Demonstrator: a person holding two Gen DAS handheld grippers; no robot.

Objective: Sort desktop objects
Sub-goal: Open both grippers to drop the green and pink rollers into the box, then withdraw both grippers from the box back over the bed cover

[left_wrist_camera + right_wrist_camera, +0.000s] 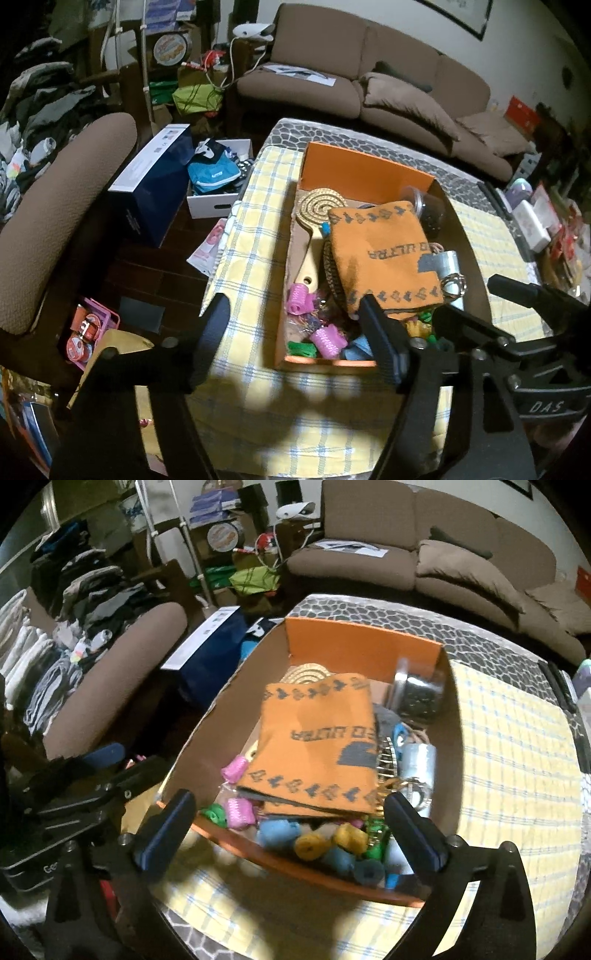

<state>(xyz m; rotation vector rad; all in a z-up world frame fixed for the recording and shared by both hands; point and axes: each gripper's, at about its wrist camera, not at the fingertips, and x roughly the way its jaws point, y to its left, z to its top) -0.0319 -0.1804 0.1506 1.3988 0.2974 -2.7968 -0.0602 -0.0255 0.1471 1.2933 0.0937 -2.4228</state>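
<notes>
An orange cardboard box (354,170) (354,642) sits on a yellow checked cloth (255,229) (517,746). On top of its contents lies a folded orange cloth (380,251) (317,738) with grey print. Around it are pink hair rollers (299,299) (240,812), blue and yellow rollers (310,843), a woven spiral paddle (323,206), a jar with dark contents (430,210) (421,694) and a silver tape roll (448,262) (417,760). My left gripper (295,325) is open and empty above the box's near edge. My right gripper (291,827) is open and empty over the near rollers.
A brown sofa (369,74) (424,542) stands behind the table. A brown armchair (55,206) (122,664) is on the left. On the floor lie a dark blue box (155,181), a white box of clothes (218,177) and a pink basket (92,328).
</notes>
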